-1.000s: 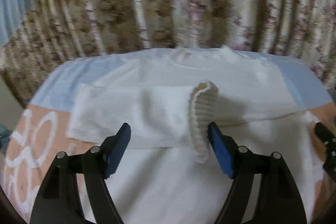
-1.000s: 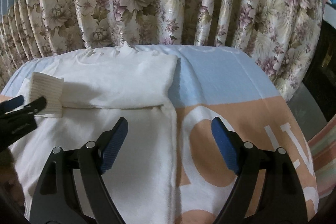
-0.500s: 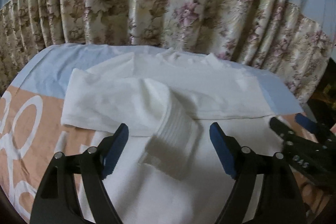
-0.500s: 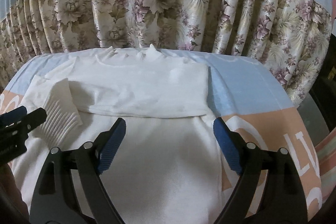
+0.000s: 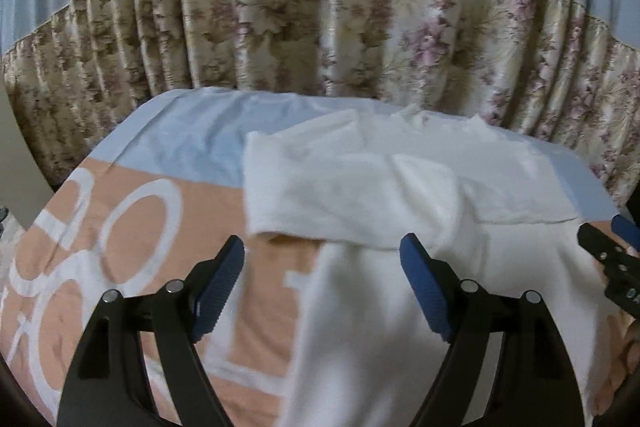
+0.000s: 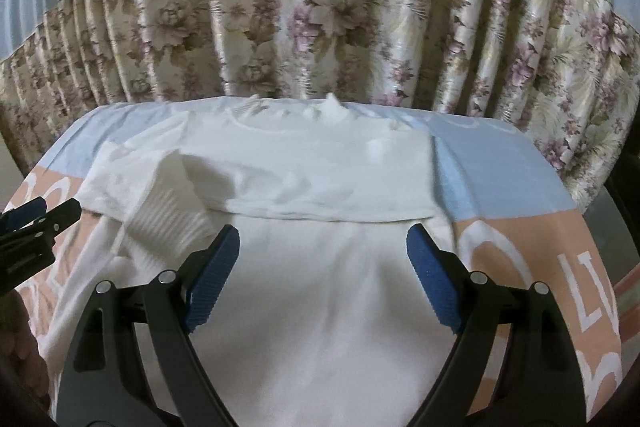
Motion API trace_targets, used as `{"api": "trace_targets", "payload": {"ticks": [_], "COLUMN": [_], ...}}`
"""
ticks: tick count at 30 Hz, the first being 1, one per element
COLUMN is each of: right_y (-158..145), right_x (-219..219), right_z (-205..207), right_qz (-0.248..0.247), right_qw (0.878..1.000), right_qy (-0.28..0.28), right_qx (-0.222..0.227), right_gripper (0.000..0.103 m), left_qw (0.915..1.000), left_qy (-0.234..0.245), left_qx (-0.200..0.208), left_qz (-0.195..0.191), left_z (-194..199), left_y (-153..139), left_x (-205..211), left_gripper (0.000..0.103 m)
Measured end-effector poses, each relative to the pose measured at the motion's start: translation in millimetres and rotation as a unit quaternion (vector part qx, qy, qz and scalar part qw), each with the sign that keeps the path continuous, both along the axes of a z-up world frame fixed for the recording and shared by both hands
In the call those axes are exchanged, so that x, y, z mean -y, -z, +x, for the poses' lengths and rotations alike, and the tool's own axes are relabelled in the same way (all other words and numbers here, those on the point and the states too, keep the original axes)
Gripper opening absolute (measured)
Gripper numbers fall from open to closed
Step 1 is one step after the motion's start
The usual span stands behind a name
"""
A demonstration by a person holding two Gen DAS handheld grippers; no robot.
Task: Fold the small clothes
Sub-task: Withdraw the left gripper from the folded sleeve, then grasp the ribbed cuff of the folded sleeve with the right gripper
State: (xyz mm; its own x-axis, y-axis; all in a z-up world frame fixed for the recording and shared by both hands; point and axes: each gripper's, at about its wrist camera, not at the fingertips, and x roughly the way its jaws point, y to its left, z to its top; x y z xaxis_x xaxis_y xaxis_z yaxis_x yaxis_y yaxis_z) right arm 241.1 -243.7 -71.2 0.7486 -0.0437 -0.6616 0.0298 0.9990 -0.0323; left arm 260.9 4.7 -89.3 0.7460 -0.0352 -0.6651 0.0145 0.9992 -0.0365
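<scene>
A white long-sleeved sweater (image 6: pixel 320 287) lies flat on the bed, collar at the far edge by the curtain. Both sleeves are folded across the chest. The left sleeve's ribbed cuff (image 6: pixel 168 223) lies loose on the body. In the left wrist view the sweater (image 5: pixel 380 307) fills the right half. My left gripper (image 5: pixel 322 287) is open and empty, above the sweater's left edge. My right gripper (image 6: pixel 322 271) is open and empty, above the sweater's middle. Each gripper shows at the edge of the other's view.
The bed cover (image 5: pixel 120 227) is orange with white letters and a pale blue band (image 6: pixel 500 163) at the far end. A floral curtain (image 6: pixel 320 27) hangs right behind the bed. The bed's right edge (image 6: pixel 616 247) drops off to a dark floor.
My left gripper let go of the ribbed cuff, which dropped onto the sweater, and moved left to the sweater's edge. My right gripper moved left over the sweater's middle.
</scene>
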Motion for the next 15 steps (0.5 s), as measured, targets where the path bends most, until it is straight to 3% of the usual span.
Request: {"api": "trace_targets", "payload": {"ticks": [15], "right_y": [26], "right_x": [-125], "right_z": [-1], "right_qz": [-0.038], "right_qw": [0.998], "right_qy": [-0.046], "right_qx": [-0.013], "right_gripper": [0.086], "left_qw": [0.9960], "left_qy": [-0.075], "left_qx": [-0.001], "left_qz": [0.049], "left_z": [-7], "left_y": [26], "left_x": [-89], "left_gripper": [0.081]}}
